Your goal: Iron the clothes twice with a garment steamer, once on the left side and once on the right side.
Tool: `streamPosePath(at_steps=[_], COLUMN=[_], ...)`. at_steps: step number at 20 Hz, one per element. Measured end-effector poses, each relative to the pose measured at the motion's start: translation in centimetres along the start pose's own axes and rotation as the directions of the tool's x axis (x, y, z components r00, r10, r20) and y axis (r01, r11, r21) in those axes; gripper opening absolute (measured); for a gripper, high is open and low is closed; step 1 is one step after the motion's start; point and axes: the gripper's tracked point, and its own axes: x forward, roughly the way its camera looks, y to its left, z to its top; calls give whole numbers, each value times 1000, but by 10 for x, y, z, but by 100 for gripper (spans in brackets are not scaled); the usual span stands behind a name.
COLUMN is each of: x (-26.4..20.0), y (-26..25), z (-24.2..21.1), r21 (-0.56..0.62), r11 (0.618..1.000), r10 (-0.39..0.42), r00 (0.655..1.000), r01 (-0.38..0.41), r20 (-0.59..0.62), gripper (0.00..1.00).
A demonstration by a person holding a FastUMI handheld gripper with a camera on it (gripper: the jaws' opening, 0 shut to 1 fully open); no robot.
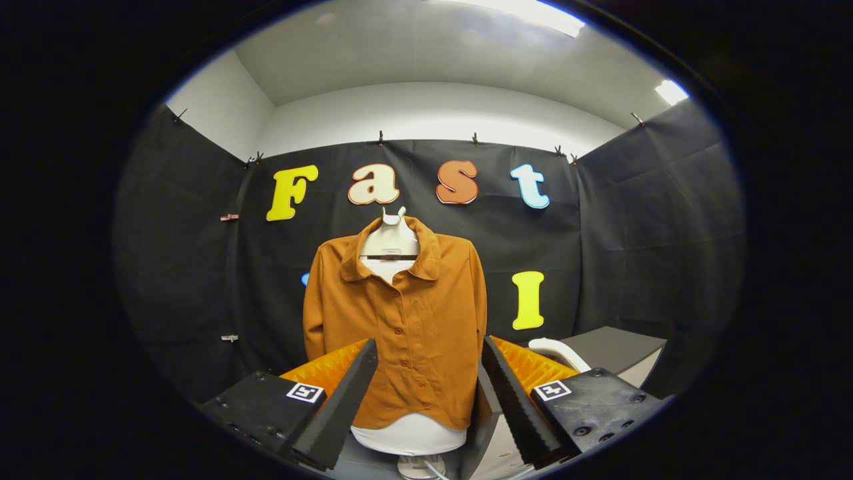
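Note:
A rust-orange buttoned shirt [400, 313] hangs on a white torso form [408, 435], straight ahead of me and beyond my fingers. My gripper [430, 353] is open, its two fingers spread wide on either side of the shirt's lower half, with nothing held between them. A white curved part, possibly the garment steamer [558, 352], peeks out behind my right finger, resting on a grey surface; most of it is hidden.
A grey table [613, 347] stands at the right, past the right finger. The torso form's white base [420, 467] sits low between the fingers. Black cloth walls close in the booth behind and on both sides.

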Motion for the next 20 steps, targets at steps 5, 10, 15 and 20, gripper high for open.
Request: streamPosePath(at_steps=[5, 10, 15, 20], x=[2, 2, -1, 2], y=[6, 9, 2, -24], z=[0, -4, -12, -16], r21=[0, -2, -2, -7], r11=[1000, 1000, 996, 985], r10=[1, -29, -94, -173], r00=[1000, 1000, 995, 984], r01=[-1, 29, 94, 173], r20=[-1, -6, -26, -52], gripper=[98, 98, 98, 98])
